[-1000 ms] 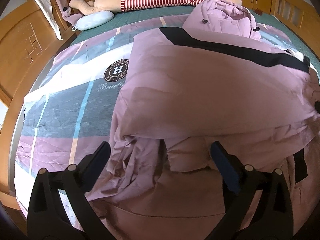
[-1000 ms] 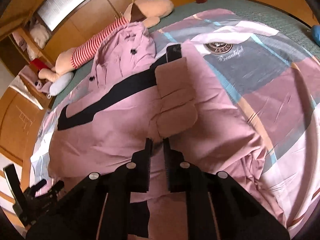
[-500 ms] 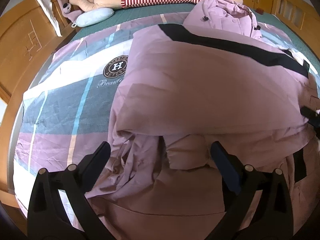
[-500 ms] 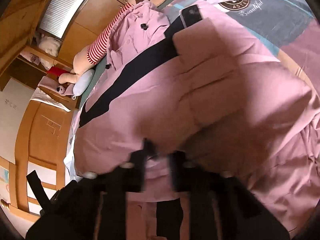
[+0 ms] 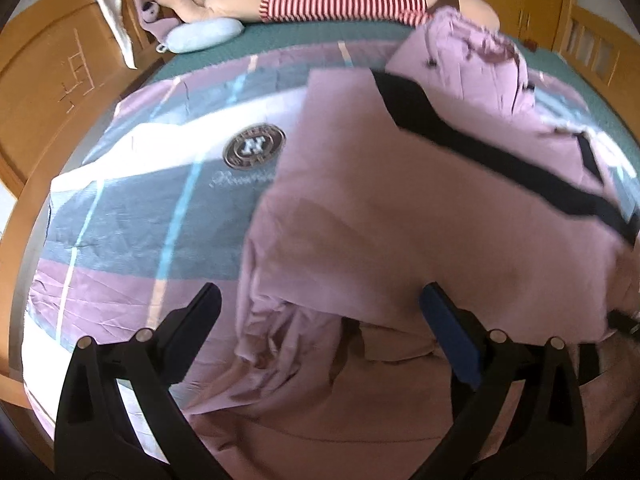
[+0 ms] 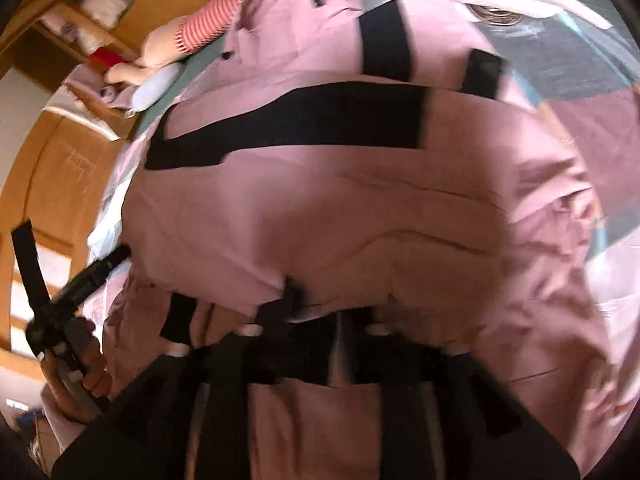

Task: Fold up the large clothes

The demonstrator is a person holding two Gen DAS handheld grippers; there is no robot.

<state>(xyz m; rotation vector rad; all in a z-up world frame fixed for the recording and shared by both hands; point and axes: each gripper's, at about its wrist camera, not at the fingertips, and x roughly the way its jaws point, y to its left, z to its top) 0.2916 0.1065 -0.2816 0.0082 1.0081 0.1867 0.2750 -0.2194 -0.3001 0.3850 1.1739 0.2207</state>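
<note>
Lifted and carried forward since a second ago: the near flap of the large mauve-pink fabric garment with black bands (image 6: pixel 320 208), then lying flat ahead of the right gripper (image 6: pixel 316 316), now bulging up close to that camera, its black strip spread across the upper middle. Nipped between the right gripper's fingers, nearly together, a fold of that pink cloth at the lower edge of the bulge; blurred there, so exact contact hard to read. Spread wide apart over rumpled pink cloth at the garment's near-left corner, the left gripper (image 5: pixel 320 320), holding nothing, one blue-padded finger (image 5: pixel 448 336) to the right. Seen again from the right wrist at far left, raised beside the garment in a bare hand (image 6: pixel 80 376). Laid across a striped bedcover in pink, grey and white with a round crest (image 5: pixel 160 208), the garment fills the right half of the left view, hood bunched at the far end. Beyond, along the far edge of the bed, a beige plush toy in a red-and-white striped top (image 5: pixel 340 0) and a small pale blue cushion (image 5: pixel 204 34). At left, a wooden headboard (image 5: pixel 44 100).
</note>
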